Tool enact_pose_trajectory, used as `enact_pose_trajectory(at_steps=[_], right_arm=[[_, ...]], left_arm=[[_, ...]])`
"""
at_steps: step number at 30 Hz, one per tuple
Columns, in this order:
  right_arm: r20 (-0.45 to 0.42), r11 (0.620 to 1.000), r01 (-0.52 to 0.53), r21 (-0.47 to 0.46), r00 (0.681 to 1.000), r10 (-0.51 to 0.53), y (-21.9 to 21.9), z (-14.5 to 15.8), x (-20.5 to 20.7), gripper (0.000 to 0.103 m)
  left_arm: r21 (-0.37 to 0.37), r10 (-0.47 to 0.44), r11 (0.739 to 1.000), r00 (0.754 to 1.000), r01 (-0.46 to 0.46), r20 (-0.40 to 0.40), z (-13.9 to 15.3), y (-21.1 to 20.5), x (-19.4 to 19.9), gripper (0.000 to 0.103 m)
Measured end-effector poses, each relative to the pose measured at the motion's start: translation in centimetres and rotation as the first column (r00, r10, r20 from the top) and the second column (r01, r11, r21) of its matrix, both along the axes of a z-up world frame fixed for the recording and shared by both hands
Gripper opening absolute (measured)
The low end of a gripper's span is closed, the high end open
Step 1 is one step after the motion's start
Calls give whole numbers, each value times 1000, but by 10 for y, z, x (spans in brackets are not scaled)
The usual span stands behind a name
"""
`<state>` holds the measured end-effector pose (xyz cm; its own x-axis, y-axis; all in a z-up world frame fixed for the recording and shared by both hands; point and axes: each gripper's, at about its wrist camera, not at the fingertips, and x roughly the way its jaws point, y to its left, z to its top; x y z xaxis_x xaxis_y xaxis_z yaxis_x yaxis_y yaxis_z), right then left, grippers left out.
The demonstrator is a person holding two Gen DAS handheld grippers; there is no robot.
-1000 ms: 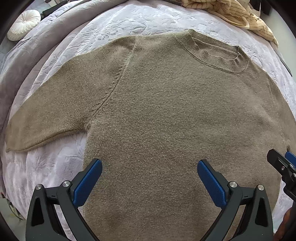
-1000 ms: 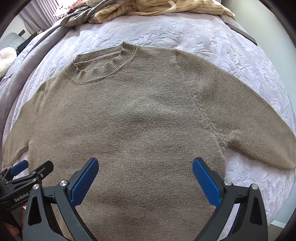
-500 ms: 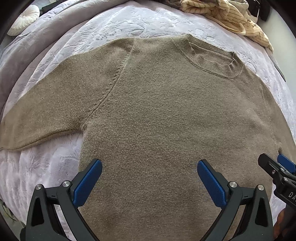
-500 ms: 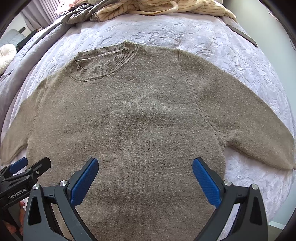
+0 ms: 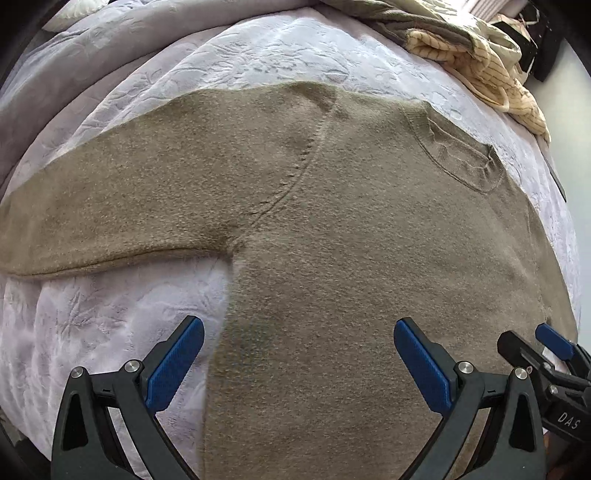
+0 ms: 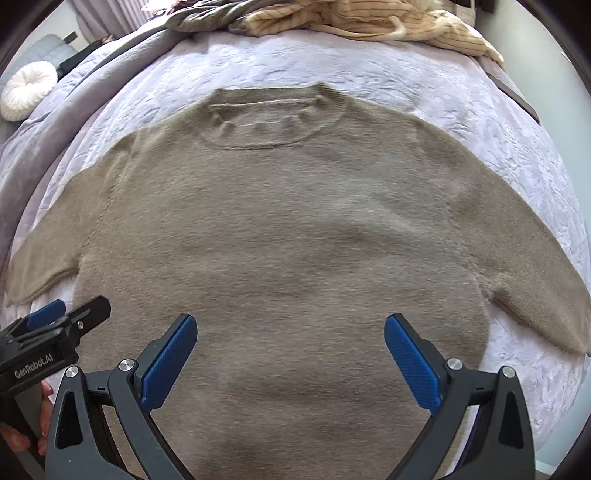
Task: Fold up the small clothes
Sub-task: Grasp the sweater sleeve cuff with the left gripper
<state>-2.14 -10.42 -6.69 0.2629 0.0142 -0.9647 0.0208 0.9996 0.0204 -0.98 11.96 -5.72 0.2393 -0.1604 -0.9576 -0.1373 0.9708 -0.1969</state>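
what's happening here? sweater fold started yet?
Not yet. A person holds a claw in each hand over a tan sweater spread flat, front up, on a pale quilted bedspread. Both sleeves lie out to the sides, nothing folded. The left claw is open near the sweater's left side edge; the right claw is open over the lower body. Neither grips fabric. A pile of striped clothes sits beyond the collar.

left gripper (image 5: 298, 363) jaws spread wide, right gripper (image 6: 290, 360) likewise, side by side
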Motion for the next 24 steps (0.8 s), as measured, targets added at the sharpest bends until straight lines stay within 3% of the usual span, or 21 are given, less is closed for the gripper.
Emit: enact_pose_trajectory(at_steps=[5,8,10,14,17,20,21,22,23,24], right_arm=[[-13,997,-81,5,997,81,41,-4,-6,102],[-19,992,-122,7,992,122,62,-5,-12,102],[-18,989,-146,8,989,146,75,-4,-16,102],[-23,983,-183,10,983,183,96,-3,-22,102],[-30,979,-204,13,978,204,109,-3,-25,102],[-37,974,-225,8,974,225,121,-5,-27,102],[-40,973,-231,6,972,231,125,-6,-27,102],[-43,971,-238,7,970,238,128,-6,-28,102],[-42,970,-242,9,969,243,131,-5,-29,102],[-40,969,-247,12,968,248,133,-5,-30,102]], left_arm=[[-83,129,989,991,-126,33,-7,76,-12,103],[-113,249,964,966,-241,67,-11,137,-26,103],[-139,347,932,935,-335,76,-17,171,-33,103],[-253,524,833,849,-492,75,-34,243,-53,103],[-373,595,758,802,-536,58,-47,266,-51,103],[-406,638,726,765,-555,95,-43,274,-47,99],[-389,648,727,753,-565,116,-39,273,-46,86],[-373,653,730,746,-573,132,-37,271,-45,61],[-359,656,731,742,-581,136,-36,272,-43,46],[-357,658,729,741,-584,132,-38,274,-42,18]])
